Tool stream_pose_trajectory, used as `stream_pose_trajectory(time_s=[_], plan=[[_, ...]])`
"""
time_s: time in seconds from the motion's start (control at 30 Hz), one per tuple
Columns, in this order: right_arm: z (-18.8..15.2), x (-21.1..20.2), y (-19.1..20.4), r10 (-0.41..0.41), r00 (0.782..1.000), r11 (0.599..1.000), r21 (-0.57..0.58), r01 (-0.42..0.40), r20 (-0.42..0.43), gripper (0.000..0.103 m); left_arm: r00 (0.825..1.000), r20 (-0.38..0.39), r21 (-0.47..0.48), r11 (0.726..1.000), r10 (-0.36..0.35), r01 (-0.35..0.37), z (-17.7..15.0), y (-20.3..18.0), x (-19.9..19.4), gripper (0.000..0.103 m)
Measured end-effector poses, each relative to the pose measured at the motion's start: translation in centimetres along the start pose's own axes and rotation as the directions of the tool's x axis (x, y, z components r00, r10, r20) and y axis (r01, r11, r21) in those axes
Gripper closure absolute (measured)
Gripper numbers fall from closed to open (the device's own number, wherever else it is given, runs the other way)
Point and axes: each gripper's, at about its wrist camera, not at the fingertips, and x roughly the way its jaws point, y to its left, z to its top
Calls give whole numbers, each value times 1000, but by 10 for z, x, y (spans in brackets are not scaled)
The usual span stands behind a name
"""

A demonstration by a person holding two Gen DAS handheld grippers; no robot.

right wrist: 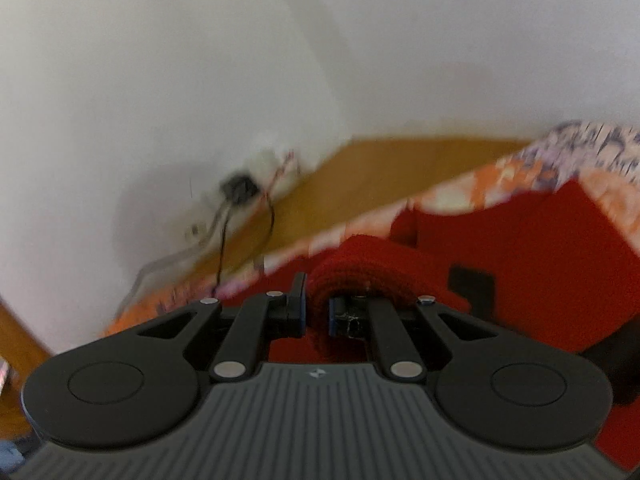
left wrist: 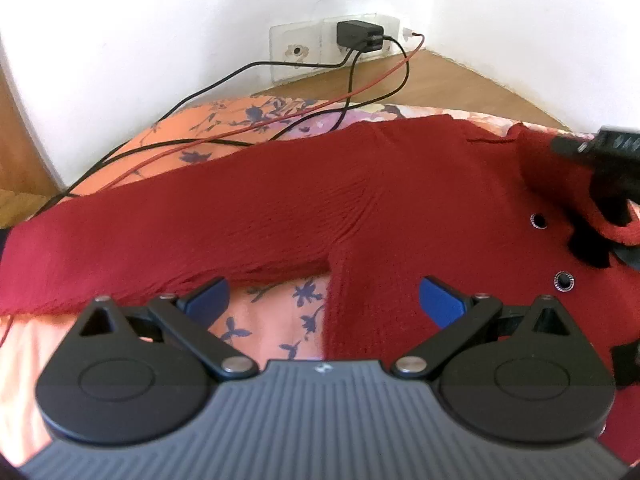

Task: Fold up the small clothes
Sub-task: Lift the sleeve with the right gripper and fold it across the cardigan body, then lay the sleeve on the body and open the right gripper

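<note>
A small red knit sweater (left wrist: 360,208) lies spread on an orange floral bedsheet (left wrist: 264,328), one sleeve stretched out to the left. My left gripper (left wrist: 324,300) hovers open just above the armpit, blue pads apart, holding nothing. At the right edge of the left wrist view my right gripper (left wrist: 600,184) pinches the sweater's collar edge. In the right wrist view, which is blurred, my right gripper (right wrist: 316,312) is shut on a bunched fold of the red sweater (right wrist: 360,264), lifted off the bed.
Black and red cables (left wrist: 280,128) run across the sheet from a charger (left wrist: 358,36) plugged into a wall socket. Wooden floor (left wrist: 460,84) lies beyond the bed edge, against a white wall. Two metal eyelets (left wrist: 538,221) sit on the sweater front.
</note>
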Motion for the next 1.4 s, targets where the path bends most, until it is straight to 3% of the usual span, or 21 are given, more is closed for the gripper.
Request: stream_pose_trajectory(time_s=[0.23,0.37,0.43,0.5,0.67,0.9,1.1,1.4], plan=[[-35,15,1,7,995,1000,0,-7,-104,88,1000,-6,1,1000,-2,2,-6,4,1,0],[-44,18,-12,71,988,994,88,-60,-136,69,1000,-3,8,1000,-7,7,-5,2,1,0],[-41,13,-19,135,979,978,179,-108,-150,45,1000,-1,16,1000,-10,10,-5,0,1,0],[-37,3,-22,166,973,965,227,-128,-160,37,1000,3,30,999,-18,18,-4,-4,-1,0],[-22,-40,-26,156,974,967,225,-117,-164,35,998,26,66,996,-54,52,3,-21,-6,0],[6,-96,-49,37,985,983,181,-6,-168,31,993,58,143,985,-102,93,14,-59,-8,0],[37,-114,-93,-66,973,976,188,109,-223,29,988,64,248,961,-142,123,26,-104,1,0],[53,-130,-143,-94,973,974,183,134,-212,27,989,34,370,921,-146,123,28,-166,30,0]])
